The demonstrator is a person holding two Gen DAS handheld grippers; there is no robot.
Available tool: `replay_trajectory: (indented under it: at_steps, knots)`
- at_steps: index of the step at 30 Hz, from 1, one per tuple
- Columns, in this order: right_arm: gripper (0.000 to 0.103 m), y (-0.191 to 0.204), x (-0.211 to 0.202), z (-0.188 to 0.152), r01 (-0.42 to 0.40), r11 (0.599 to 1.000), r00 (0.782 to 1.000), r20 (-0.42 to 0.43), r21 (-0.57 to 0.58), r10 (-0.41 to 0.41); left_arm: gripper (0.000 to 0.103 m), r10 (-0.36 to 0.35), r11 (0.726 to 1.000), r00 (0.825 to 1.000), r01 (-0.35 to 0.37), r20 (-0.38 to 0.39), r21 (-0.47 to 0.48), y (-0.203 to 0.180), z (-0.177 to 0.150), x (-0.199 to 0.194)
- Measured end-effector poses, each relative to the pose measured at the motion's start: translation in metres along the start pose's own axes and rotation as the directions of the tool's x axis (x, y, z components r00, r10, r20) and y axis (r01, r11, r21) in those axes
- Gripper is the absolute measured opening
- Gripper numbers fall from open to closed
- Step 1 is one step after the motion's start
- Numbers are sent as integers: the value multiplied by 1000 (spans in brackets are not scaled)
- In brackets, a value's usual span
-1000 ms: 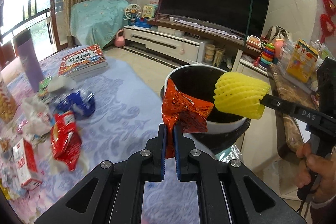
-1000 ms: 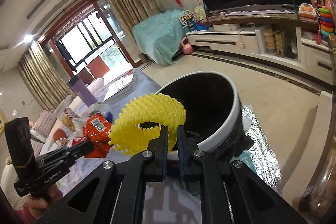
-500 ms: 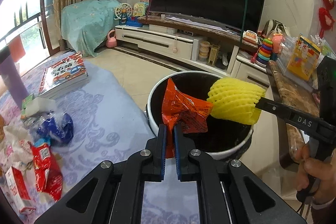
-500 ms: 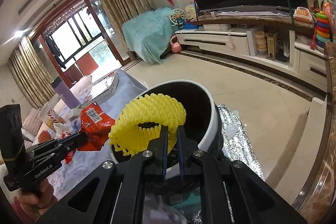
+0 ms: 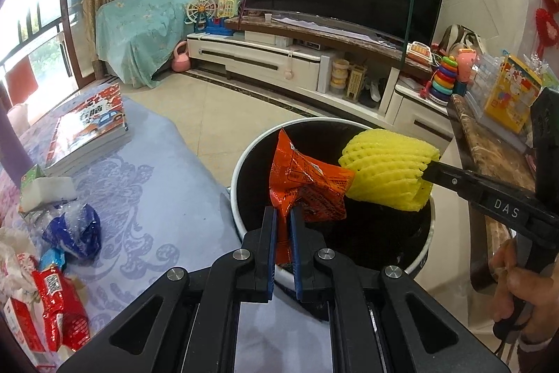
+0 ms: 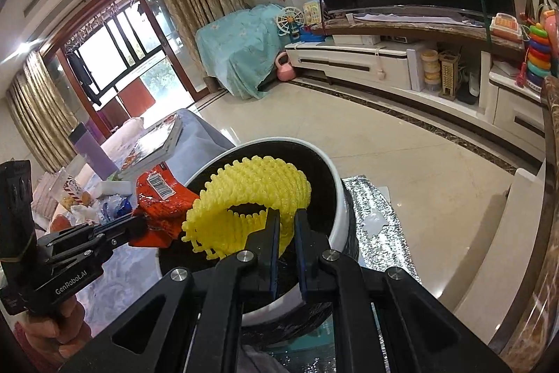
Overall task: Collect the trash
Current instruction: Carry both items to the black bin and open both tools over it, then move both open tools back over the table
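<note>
While the left gripper clamped an orange wrapper and the right gripper pinched yellow foam netting over the bin, neither was dropped, and more litter remained on the near-left table.

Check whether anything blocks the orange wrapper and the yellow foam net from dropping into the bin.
Nothing visible does. The left gripper holds the orange wrapper and the right gripper holds the yellow foam net over the open mouth of the bin; no lid covers it.
</note>
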State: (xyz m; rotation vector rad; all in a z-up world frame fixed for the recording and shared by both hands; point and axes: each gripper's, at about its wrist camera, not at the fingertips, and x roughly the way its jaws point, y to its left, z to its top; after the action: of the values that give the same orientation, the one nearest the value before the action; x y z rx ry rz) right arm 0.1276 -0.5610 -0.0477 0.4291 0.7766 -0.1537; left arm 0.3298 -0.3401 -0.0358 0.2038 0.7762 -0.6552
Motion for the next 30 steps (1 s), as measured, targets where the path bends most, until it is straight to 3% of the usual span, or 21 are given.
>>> replay_trajectory:
  at_steps: [6,9,10,11,14,16,20,30]
  knots:
    - [13,-3,2,3,11,1000,1000,-12,-9,-11,13,-8,1000,1000,8,-22,0,-2,3,8]
    - [15,-3,4,5,17,1000,999,-28,-19,-17,29,2,1000,999,-2,-39,0,-3,4,11]
    - [20,-2,3,6,20,1000,999,-26,-20,-21,42,8,1000,999,-8,-42,-2,-4,4,11]
    - [32,-2,2,6,27,999,999,-25,-23,-28,46,13,1000,999,-13,-33,-7,-3,3,8]
    - [63,0,-1,6,29,999,999,-14,-24,-29,47,23,1000,1000,-24,-21,-16,-1,-1,0]
    - [65,1,-4,4,27,999,1000,-2,-19,-27,48,28,999,999,-29,-14,-26,1,-6,-7]
    - [72,6,-12,-2,5,1000,1000,19,9,-6,60,54,997,998,-52,21,-60,11,-30,-33]
    - [82,59,-21,-32,-89,996,996,16,-9,89,63,125,977,991,-115,44,-181,38,-109,-101]
